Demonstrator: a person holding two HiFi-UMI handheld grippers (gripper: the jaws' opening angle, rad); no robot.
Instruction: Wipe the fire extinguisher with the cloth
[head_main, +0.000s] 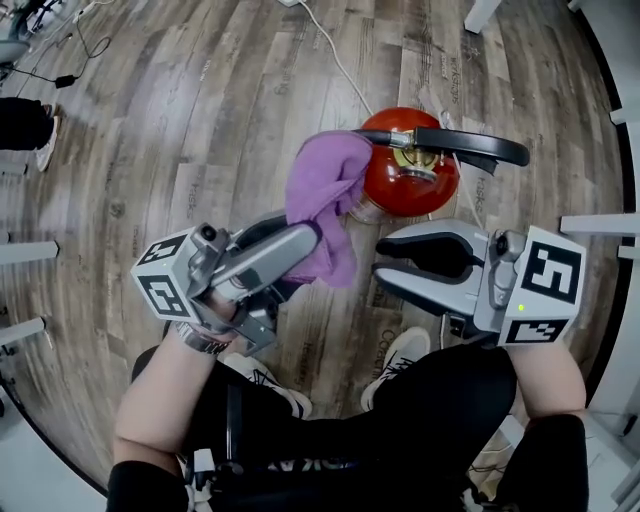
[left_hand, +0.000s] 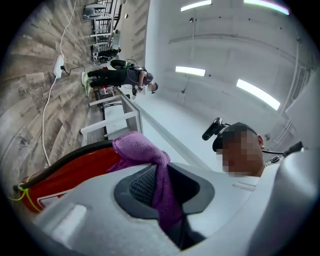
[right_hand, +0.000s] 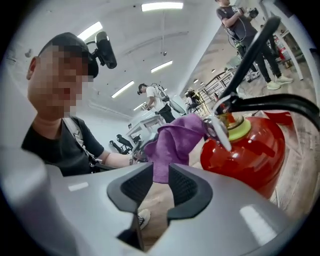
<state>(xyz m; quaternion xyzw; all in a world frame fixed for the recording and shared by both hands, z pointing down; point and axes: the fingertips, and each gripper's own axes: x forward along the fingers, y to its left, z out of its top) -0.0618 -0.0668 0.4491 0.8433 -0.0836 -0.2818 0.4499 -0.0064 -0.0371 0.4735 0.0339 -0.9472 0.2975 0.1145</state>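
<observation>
**Fig., head view, tool outward.** L tool (head_main: 312, 238): clenched on a fold of the purple cloth (head_main: 325, 180). The fold runs btwn the pads and the rest bunches out past the tips, so the loose bulk serves as the wiping face. The cloth lies at the 9 o'clock flank of the fire extinguisher (head_main: 412, 185), up by the neck, and appears to touch it.

R tool (head_main: 382, 263): released, jaws apart, nothing btwn the pads. It hangs at the extinguisher's 6 o'clock, near the red body but apart from it. I judge it's placed there to steady the cylinder if my rub pushes it.

The extinguisher stands upright on the wood floor (head_main: 200, 100), its black lever (head_main: 450, 142) lying across the top toward 3 o'clock.

Step, as I judge it: wiping the upper shoulder. How much is already wiped I can't tell.
</observation>
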